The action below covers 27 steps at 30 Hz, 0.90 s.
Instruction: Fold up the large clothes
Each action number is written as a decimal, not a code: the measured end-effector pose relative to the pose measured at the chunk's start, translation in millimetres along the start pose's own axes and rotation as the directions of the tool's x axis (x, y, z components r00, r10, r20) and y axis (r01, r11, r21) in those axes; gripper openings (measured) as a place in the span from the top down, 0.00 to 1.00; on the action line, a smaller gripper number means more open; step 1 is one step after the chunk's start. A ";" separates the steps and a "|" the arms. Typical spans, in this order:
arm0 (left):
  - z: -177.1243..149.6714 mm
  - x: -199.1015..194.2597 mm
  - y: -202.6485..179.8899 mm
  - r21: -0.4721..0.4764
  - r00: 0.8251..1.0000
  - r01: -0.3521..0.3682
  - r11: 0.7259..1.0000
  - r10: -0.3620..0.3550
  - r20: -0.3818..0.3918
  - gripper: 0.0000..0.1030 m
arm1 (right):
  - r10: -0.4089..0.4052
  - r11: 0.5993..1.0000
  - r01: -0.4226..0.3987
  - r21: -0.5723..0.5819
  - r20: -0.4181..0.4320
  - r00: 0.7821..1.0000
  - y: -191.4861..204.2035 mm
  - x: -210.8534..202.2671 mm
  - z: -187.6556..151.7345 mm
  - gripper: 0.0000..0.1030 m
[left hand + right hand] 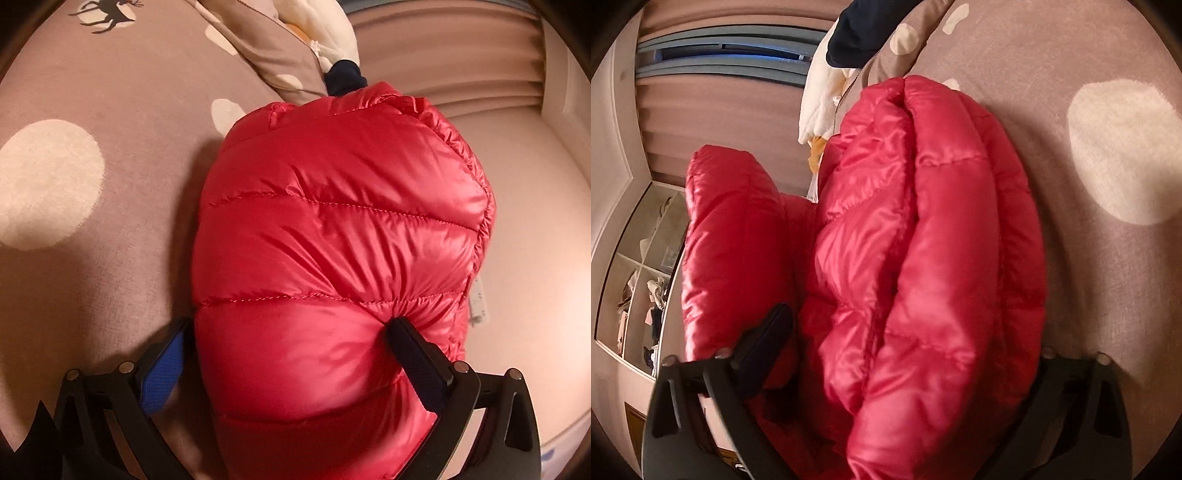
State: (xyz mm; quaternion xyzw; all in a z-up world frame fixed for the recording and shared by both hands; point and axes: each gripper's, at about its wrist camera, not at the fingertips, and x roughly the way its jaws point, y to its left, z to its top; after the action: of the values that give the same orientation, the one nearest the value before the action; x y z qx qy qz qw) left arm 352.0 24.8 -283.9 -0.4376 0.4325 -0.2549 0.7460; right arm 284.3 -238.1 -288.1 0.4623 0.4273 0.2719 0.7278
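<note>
A shiny red quilted down jacket (340, 236) is bunched into a thick folded bundle over the pinkish-brown bed cover (110, 258). My left gripper (291, 343) is shut on the near end of the bundle, its right finger (410, 350) pressed into the fabric and its blue-padded left finger (166, 365) along the bundle's left side. In the right wrist view the same jacket (923, 258) fills the middle in thick folds. My right gripper (908, 350) is shut on these folds. Its left finger (768, 339) shows between two red folds; the right finger is hidden behind the fabric.
The bed cover has large cream dots (48, 184) and a dark deer print (107, 14). A pillow (266, 55) in the same cover and a cream and navy garment (332, 40) lie beyond the jacket. A window with blinds (727, 55) and an open shelf (642, 280) show at the left.
</note>
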 end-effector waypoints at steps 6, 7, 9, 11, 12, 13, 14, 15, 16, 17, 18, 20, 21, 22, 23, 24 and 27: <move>-12.8 -7.4 -38.9 0.168 0.986 -0.156 0.973 0.144 0.084 0.13 | 0.039 0.999 -0.040 -0.016 -0.026 0.999 -8.1 -2.9 -8.9 0.55; -14.9 -7.9 -48.1 0.198 0.978 -0.197 0.960 0.178 0.111 0.14 | 0.046 0.999 -0.046 -0.022 -0.022 0.999 -7.1 -4.6 -7.3 0.56; -18.9 -9.3 -63.3 0.242 0.964 -0.254 0.936 0.223 0.147 0.17 | 0.056 0.997 -0.056 -0.043 -0.014 0.998 -3.3 -8.6 -8.4 0.58; -24.9 -12.0 -78.0 0.287 0.950 -0.298 0.910 0.256 0.177 0.19 | 0.076 0.996 -0.076 -0.043 0.006 0.997 2.0 -6.1 -8.5 0.59; -29.1 -14.5 -83.7 0.313 0.944 -0.317 0.895 0.268 0.191 0.19 | 0.092 0.995 -0.091 -0.043 0.016 0.996 1.8 -9.9 -9.2 0.59; -32.1 -16.2 -89.8 0.336 0.939 -0.332 0.881 0.276 0.205 0.20 | 0.104 0.994 -0.103 -0.045 0.023 0.994 2.5 -10.8 -10.7 0.59; -34.9 -18.5 -93.5 0.350 0.937 -0.340 0.873 0.280 0.211 0.20 | 0.110 0.993 -0.109 -0.046 0.030 0.993 5.0 -6.9 -8.6 0.59; -37.1 -18.6 -95.9 0.358 0.937 -0.339 0.870 0.279 0.210 0.20 | 0.118 0.992 -0.116 -0.050 0.037 0.992 8.6 -3.4 -6.6 0.59; -38.7 -21.1 -97.0 0.356 0.940 -0.330 0.874 0.272 0.204 0.20 | 0.125 0.991 -0.123 -0.057 0.043 0.991 11.5 -1.5 -5.2 0.59; -36.1 -21.5 -96.9 0.347 0.945 -0.316 0.883 0.260 0.197 0.20 | 0.130 0.990 -0.127 -0.062 0.044 0.991 11.1 0.0 -2.0 0.59; -33.8 -25.0 -95.0 0.334 0.951 -0.296 0.895 0.244 0.189 0.20 | 0.138 0.988 -0.134 -0.071 0.044 0.990 14.7 0.2 -2.4 0.59; -31.9 -32.1 -90.4 0.317 0.958 -0.270 0.909 0.223 0.178 0.20 | 0.151 0.985 -0.147 -0.095 0.043 0.988 20.5 0.0 0.0 0.59; -30.6 -34.9 -91.7 0.311 0.959 -0.267 0.912 0.219 0.182 0.20 | 0.155 0.982 -0.149 -0.112 0.041 0.987 26.5 0.5 -1.8 0.59; -28.1 -35.6 -93.1 0.307 0.958 -0.266 0.914 0.216 0.189 0.20 | 0.154 0.982 -0.148 -0.119 0.040 0.987 27.7 -0.3 2.0 0.59; -30.2 -38.9 -95.1 0.304 0.957 -0.266 0.915 0.212 0.199 0.20 | 0.155 0.981 -0.149 -0.124 0.040 0.987 30.3 0.0 3.1 0.58; -31.5 -41.8 -98.5 0.305 0.955 -0.268 0.914 0.210 0.211 0.20 | 0.161 0.979 -0.154 -0.130 0.039 0.986 34.2 1.6 2.3 0.58; -32.2 -47.3 -107.0 0.320 0.952 -0.265 0.910 0.194 0.235 0.20 | 0.186 0.972 -0.178 -0.151 0.037 0.982 41.6 4.1 3.4 0.58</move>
State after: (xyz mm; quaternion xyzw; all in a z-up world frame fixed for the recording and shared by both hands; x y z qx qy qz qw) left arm 300.4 -5.3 -178.3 -0.2681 0.3531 -0.1926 0.8754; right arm 289.3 -218.8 -251.3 0.4513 0.3431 0.3565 0.7426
